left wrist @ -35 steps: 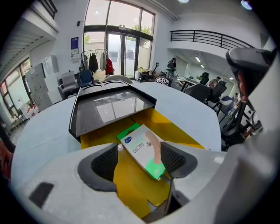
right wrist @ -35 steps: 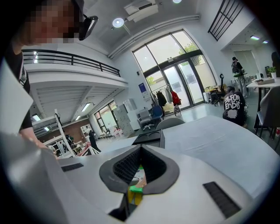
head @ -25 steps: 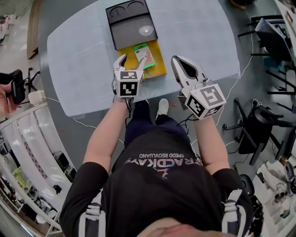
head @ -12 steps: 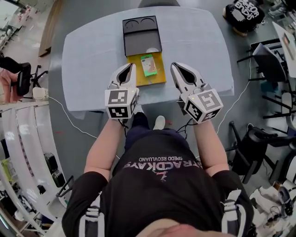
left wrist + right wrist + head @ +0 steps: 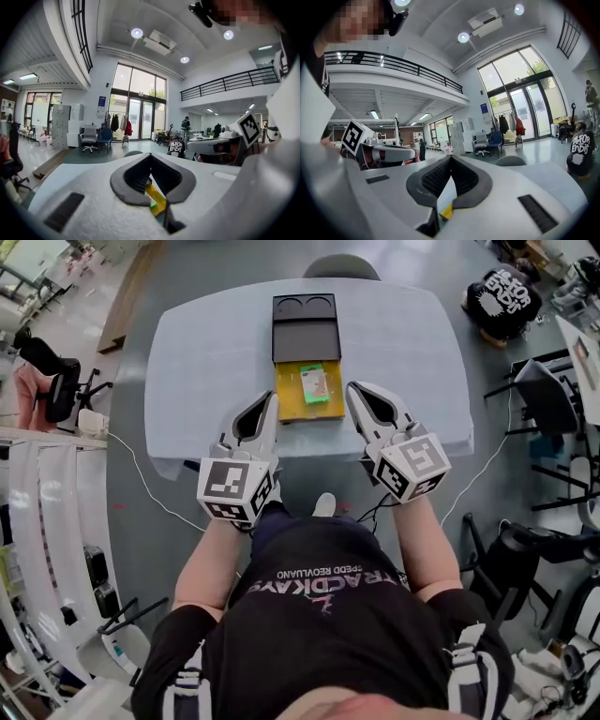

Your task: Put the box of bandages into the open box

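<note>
A pale tabletop (image 5: 206, 362) with rounded corners stands on a grey floor in a high, glass-fronted hall, seen from the head view with a chair (image 5: 342, 265) at its far edge. Near the middle of the near edge sits the open box (image 5: 292, 405), its yellow tray toward the person and its black lid (image 5: 305, 329) folded back on the far side. The box of bandages (image 5: 314, 382), green and white, lies flat inside the yellow tray, toward its far right. The left gripper (image 5: 272, 401) hangs just left of the tray and the right gripper (image 5: 352, 390) just right of it, neither touching the bandages. In the left gripper view, the left gripper (image 5: 150, 161) is clenched, its tips meeting with nothing held, and a sliver of the yellow tray (image 5: 156, 198) shows through the gap below them; the other gripper's marker cube (image 5: 248, 129) appears at right. In the right gripper view, the right gripper (image 5: 451, 161) is likewise clenched and empty, pale tabletop and a corner of yellow visible beneath the joined tips, with the left gripper's marker cube (image 5: 353, 134) at left.
</note>
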